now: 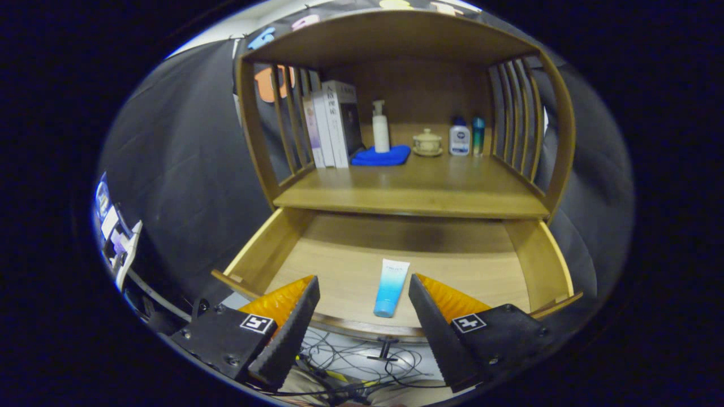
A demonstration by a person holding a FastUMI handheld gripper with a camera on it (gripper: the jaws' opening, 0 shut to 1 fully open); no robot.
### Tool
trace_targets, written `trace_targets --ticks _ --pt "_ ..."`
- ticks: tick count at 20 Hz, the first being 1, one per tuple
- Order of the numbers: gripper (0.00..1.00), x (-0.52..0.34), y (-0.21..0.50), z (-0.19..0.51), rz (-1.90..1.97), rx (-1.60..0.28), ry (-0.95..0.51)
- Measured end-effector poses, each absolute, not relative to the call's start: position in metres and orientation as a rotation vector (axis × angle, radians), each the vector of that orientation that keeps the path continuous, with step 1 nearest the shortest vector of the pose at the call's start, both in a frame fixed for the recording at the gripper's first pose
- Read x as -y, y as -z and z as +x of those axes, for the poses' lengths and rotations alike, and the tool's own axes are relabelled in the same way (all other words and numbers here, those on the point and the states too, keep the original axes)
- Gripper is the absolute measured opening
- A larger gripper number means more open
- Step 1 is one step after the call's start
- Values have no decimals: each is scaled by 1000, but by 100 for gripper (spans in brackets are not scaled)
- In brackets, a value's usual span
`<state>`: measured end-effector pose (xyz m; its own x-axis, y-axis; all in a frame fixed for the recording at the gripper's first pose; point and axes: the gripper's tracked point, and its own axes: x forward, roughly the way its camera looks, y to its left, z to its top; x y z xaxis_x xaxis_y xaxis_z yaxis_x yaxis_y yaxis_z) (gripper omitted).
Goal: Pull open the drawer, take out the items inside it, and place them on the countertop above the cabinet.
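The wooden drawer (526, 260) stands pulled out below the cabinet's countertop (418, 192). A blue and white tube (391, 287) lies flat on the drawer floor near its front wall, cap end toward me. My gripper (365, 285) is open above the drawer's front edge, and the tube sits in the gap between the two fingers without touching either one. The drawer's small dark handle (384, 349) pokes out below the front wall, between the finger bases.
On the countertop stand several books (334, 124), a white pump bottle (380, 127) on a blue cloth (382, 156), a small lidded cup (427, 141) and two little bottles (467, 137). Slatted side rails (517, 113) and a top board enclose the shelf. Cables (339, 356) lie on the floor below.
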<state>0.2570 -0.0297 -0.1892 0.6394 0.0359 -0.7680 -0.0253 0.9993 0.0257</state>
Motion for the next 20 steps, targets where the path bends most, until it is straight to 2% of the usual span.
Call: trace_targets --ticks 4,15,18,20 --pt "99 42 232 265 68 -1099 55" --pt "96 53 282 292 140 -1414 186" --pt "94 53 299 289 97 -1472 201" --pt "89 53 308 286 82 -1500 214"
